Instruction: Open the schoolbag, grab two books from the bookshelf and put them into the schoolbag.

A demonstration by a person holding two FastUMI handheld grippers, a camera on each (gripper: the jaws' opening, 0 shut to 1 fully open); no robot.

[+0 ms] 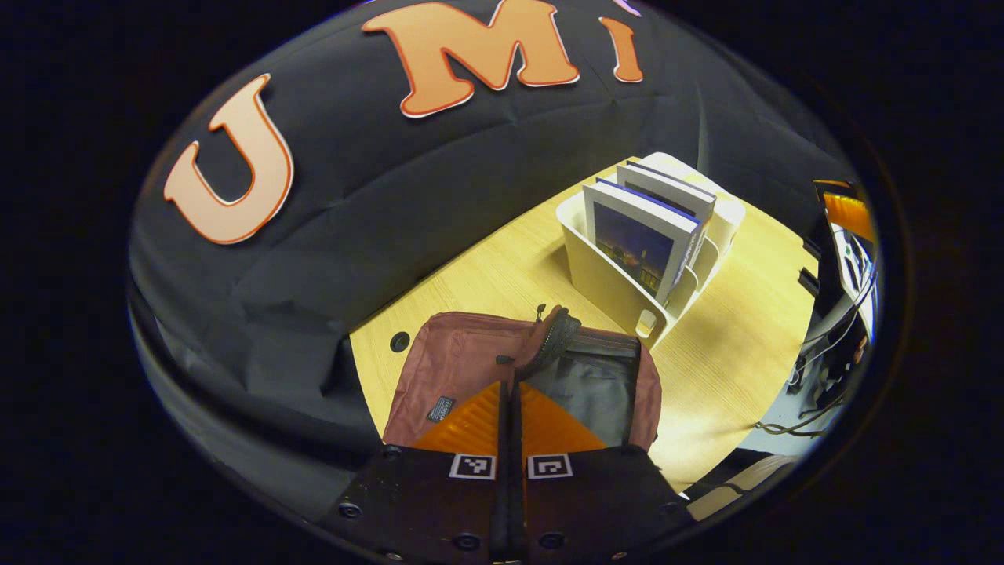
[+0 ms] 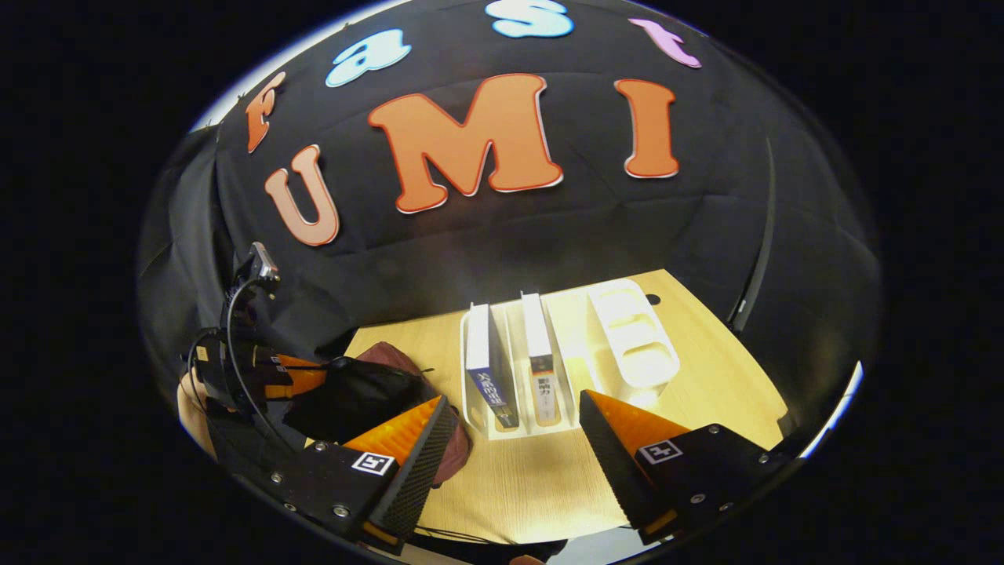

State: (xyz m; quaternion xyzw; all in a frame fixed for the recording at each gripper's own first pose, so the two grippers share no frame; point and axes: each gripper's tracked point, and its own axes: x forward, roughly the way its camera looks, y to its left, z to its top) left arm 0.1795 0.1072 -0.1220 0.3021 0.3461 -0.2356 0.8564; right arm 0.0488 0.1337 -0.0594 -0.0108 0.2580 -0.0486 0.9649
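Note:
A maroon schoolbag [image 1: 455,369] lies on the wooden table [image 1: 729,353] with its mouth open, showing the grey lining [image 1: 592,388]. My left gripper [image 1: 510,392] is shut on the bag's zipper edge [image 1: 551,337] and holds it lifted. Behind the bag stands a white bookshelf [image 1: 612,294] with two upright books [image 1: 637,245], [image 1: 668,192]. My right gripper [image 2: 514,400] is open, just in front of the bookshelf [image 2: 631,341], facing the spines of the blue book [image 2: 486,362] and the pale book [image 2: 540,353]. To its left are the schoolbag [image 2: 357,396] and the left gripper [image 2: 302,377].
The bookshelf's right-hand slots [image 2: 635,314] hold nothing. Black cloth closes off the far side of the table. Equipment and cables [image 1: 831,345] sit beyond the table's right edge. A hand [image 2: 188,404] holds the left gripper.

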